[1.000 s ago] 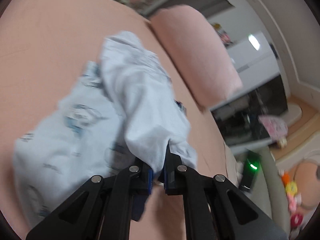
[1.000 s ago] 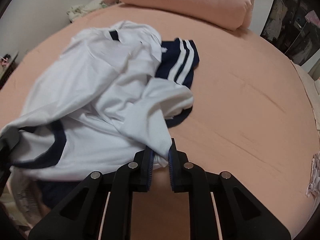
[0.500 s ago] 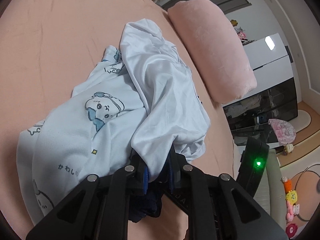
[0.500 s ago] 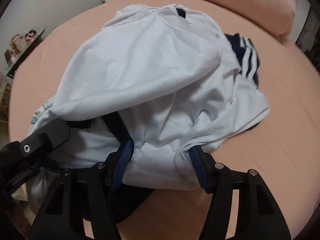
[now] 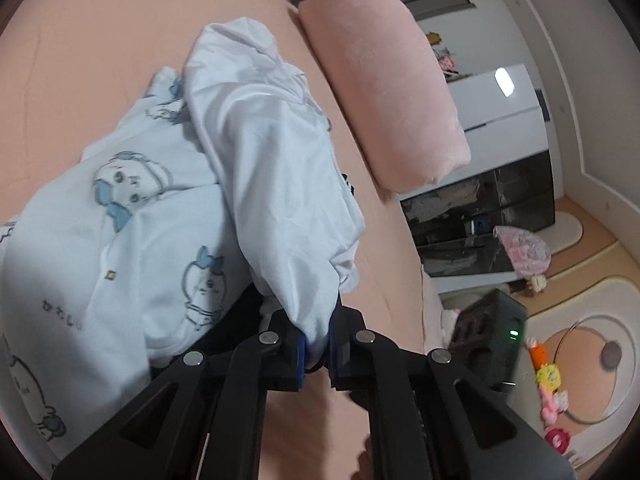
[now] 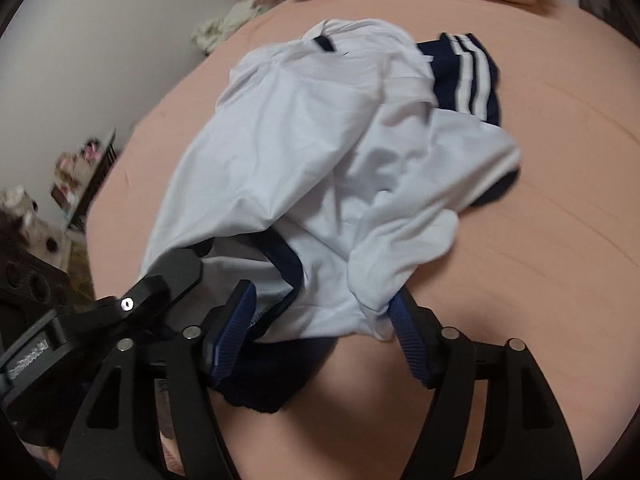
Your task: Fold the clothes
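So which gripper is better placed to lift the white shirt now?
Probably the left gripper: it is shut on a fold of the white shirt. The right gripper is opening; the hem lies between its jaws, not pinched.

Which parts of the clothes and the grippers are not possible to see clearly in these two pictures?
- Left wrist view: the pads of the left gripper are wrapped by the white shirt; what part of it they pinch is hidden.
- Left wrist view: the cartoon-print garment is cut by the left edge and partly under the shirt.
- Right wrist view: the navy garment lies mostly under the shirt; its shape is unclear.
- Right wrist view: motion blur; whether the opening right gripper touches cloth is unclear.
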